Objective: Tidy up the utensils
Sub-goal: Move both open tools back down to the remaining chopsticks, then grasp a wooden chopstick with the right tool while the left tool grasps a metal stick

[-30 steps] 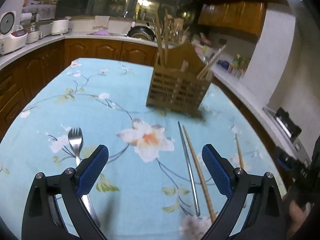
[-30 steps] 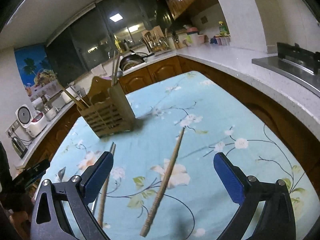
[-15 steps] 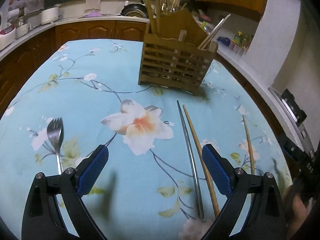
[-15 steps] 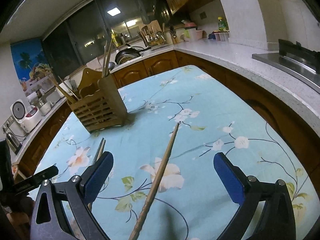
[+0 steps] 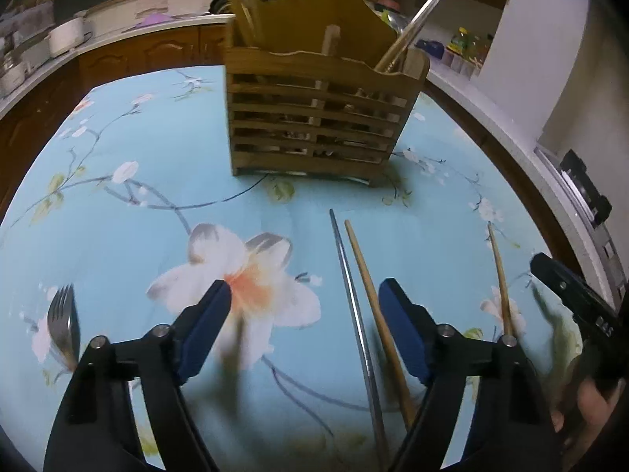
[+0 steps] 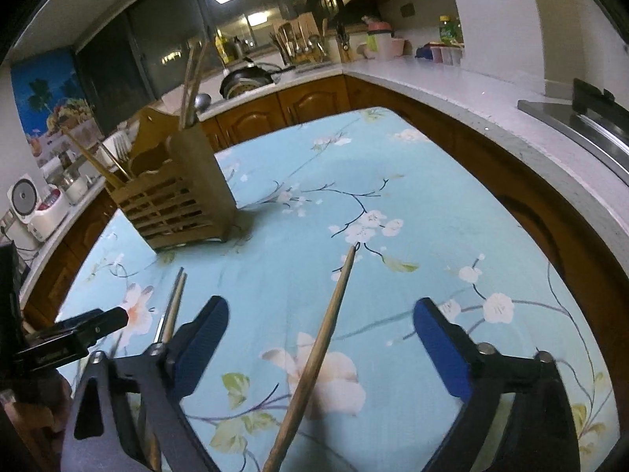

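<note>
Wooden chopstick (image 6: pixel 323 344) lies on the tablecloth (image 6: pixel 393 204), lower centre of the right view, long axis running up-frame between the jaws of the right gripper (image 6: pixel 320 344); jaws closing, untouched. Left gripper (image 5: pixel 304 328) closing, empty; steel chopstick (image 5: pixel 352 303) and second wooden chopstick (image 5: pixel 363 271) inside its right pad. Holder (image 5: pixel 318 118) upper centre.

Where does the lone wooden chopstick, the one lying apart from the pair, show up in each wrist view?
Left wrist: lone wooden chopstick lies at right, beyond the left gripper's right finger.
Right wrist: it runs up the centre between the open fingers.
Shared landmark: the wooden utensil holder.
</note>
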A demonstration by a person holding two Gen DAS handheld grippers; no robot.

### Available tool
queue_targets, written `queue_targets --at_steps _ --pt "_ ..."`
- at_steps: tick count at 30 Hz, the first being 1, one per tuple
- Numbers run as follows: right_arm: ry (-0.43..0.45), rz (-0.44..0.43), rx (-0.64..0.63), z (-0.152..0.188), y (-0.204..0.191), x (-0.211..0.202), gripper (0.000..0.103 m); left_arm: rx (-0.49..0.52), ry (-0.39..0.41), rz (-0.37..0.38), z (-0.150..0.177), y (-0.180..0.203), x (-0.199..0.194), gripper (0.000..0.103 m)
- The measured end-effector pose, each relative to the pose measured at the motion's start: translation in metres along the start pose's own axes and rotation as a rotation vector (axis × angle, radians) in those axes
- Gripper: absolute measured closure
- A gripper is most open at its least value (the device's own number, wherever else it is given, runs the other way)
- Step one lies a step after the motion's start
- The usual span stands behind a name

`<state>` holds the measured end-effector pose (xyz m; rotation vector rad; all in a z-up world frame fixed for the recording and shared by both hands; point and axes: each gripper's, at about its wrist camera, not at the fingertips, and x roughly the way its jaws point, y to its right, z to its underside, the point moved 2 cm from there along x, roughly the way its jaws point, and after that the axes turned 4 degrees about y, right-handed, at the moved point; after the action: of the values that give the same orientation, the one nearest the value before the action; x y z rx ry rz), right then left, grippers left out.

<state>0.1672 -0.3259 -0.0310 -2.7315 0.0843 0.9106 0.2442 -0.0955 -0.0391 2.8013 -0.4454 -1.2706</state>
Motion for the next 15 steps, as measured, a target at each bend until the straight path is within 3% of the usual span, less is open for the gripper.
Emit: queue_targets --at_steps 7,15 --pt "-0.074 0.043 -0.012 -0.009 0.004 0.035 0.047 0.055 -0.032 -0.013 -0.014 0.006 0.022 0.044" --pt "-0.137 0.073 -0.023 -0.011 0.009 0.063 0.067 0.104 -0.08 -0.031 -0.021 0.014 0.05 0.064"
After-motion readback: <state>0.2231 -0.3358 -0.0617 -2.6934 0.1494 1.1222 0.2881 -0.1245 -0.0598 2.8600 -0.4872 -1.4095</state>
